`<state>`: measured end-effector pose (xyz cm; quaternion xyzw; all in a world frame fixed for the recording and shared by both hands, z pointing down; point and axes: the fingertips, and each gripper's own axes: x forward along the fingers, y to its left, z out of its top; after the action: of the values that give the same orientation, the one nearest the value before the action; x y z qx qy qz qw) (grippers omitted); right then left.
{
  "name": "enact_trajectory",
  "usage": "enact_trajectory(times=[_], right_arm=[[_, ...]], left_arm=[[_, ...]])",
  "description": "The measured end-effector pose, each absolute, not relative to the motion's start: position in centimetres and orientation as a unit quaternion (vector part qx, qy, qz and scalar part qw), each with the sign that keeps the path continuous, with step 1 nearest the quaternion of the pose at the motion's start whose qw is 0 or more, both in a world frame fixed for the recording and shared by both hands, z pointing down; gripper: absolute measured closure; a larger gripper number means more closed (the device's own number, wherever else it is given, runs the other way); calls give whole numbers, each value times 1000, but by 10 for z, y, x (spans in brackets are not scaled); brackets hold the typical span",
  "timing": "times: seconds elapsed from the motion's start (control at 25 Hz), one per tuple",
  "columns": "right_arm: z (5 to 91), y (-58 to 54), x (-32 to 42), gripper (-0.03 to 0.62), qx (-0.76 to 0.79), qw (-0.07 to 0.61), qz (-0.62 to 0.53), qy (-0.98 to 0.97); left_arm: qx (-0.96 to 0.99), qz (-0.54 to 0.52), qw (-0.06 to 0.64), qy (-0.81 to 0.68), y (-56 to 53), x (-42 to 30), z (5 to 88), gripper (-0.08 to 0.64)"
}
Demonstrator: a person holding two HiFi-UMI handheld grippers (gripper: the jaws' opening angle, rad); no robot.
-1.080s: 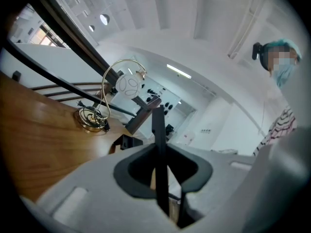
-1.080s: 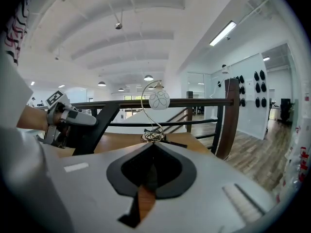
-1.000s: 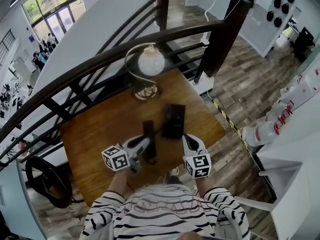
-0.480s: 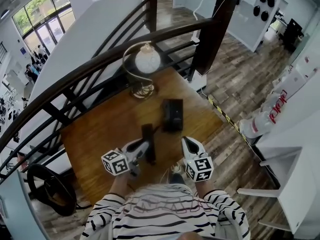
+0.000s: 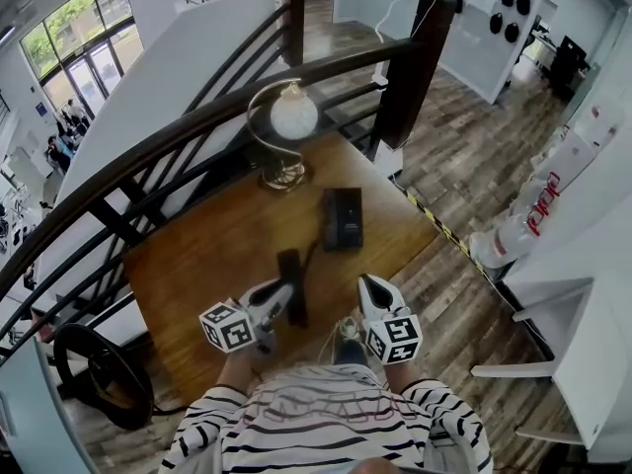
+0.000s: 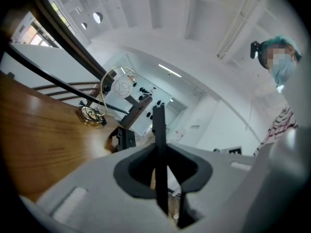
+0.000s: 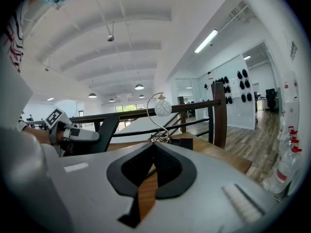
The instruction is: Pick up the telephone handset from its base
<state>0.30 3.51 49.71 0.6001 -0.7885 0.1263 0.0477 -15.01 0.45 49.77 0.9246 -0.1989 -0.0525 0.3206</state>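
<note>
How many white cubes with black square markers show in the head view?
2: a cube on the left gripper, a cube on the right gripper. None seems hidden.

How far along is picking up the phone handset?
Done: the slim black telephone handset is off its black rectangular base. In hand: the left tool grips it; the right tool is shut and empty. Left: nothing apparent.

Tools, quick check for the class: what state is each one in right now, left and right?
Left tool: closed on the telephone handset.
Right tool: closed, holding nothing.
</note>
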Motion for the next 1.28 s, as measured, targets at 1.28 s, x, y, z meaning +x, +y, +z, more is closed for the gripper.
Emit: enact_trajectory(times=[1.28], right_arm=[[505,109,-24,592,621,43,131,-772]], left_arm=[[923,-41,328,-198,69,-186,511,491]])
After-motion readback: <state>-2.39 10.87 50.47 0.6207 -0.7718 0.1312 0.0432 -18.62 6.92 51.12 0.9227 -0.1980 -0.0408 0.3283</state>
